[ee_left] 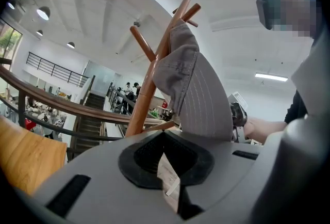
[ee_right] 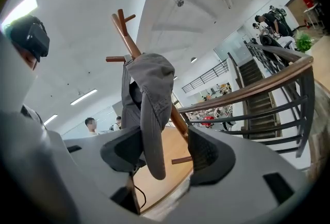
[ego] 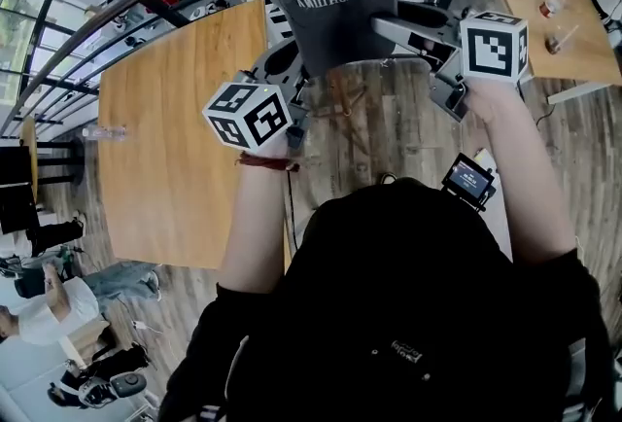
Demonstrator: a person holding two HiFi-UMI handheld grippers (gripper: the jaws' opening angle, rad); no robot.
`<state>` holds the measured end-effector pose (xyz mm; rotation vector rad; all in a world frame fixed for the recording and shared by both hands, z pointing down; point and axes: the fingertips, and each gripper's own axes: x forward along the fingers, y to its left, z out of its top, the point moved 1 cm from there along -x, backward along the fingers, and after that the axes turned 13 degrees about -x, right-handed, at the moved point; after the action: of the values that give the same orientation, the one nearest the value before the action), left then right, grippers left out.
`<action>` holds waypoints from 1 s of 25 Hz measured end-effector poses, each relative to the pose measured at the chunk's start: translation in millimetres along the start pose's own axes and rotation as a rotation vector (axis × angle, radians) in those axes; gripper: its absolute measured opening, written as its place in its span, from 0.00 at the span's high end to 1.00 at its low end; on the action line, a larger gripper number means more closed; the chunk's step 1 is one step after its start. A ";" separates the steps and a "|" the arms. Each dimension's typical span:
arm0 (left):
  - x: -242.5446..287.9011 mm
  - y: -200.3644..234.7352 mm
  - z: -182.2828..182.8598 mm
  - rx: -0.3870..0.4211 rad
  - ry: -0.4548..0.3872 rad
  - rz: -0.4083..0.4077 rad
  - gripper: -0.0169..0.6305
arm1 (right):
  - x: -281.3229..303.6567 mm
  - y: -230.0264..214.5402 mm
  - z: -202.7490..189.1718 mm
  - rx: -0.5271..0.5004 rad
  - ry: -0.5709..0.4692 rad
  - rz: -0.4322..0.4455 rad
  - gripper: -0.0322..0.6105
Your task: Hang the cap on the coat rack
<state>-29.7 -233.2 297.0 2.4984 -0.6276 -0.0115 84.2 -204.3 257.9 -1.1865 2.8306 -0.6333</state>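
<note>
Cap hangs on the coat rack, upper centre of the right gripper view and top centre in the head view. Crown is draped against the stem high up, brim pointing down. Which peg carries it I can't tell. Right gripper: jaws spread wide, brim tip dangling in the gap between them, closer to the pad at frame left, neither pad pressing on it, so it grips nothing. Left gripper: jaws drawn together to a thin slit, nothing clamped; the cap sits just above and beyond them in its view, underside of the brim facing the camera. Looks like the hang is done and the cap carries its own weight. Handling, my read: light, with a soft cloth crown that collapses and creases under a pinch, so a poor place to hold. Brim is the stiff part, holds its curve and gives flat faces for the pads; pinch it mid-edge if it needs reseating. Fabric is not slippery or fragile, but light enough that a bump from a jaw could swing it or tip it off the rack. Wooden table at frame left of the head view, well apart from all this.
</note>
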 end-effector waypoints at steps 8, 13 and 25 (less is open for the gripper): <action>-38.1 9.3 -71.6 -0.082 0.102 0.064 0.96 | -29.7 -0.7 -50.6 0.092 0.024 -0.075 0.55; -27.8 31.5 -104.2 -0.146 0.163 0.080 0.96 | -31.2 -36.7 -84.6 0.178 0.052 -0.105 0.55; -1.1 19.7 -128.7 -0.127 0.224 -0.020 0.96 | -43.5 -60.3 -115.8 0.194 0.115 -0.177 0.92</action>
<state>-21.5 -180.5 415.8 2.3401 -0.4932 0.2116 137.8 -170.6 380.1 -1.4158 2.6933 -0.9905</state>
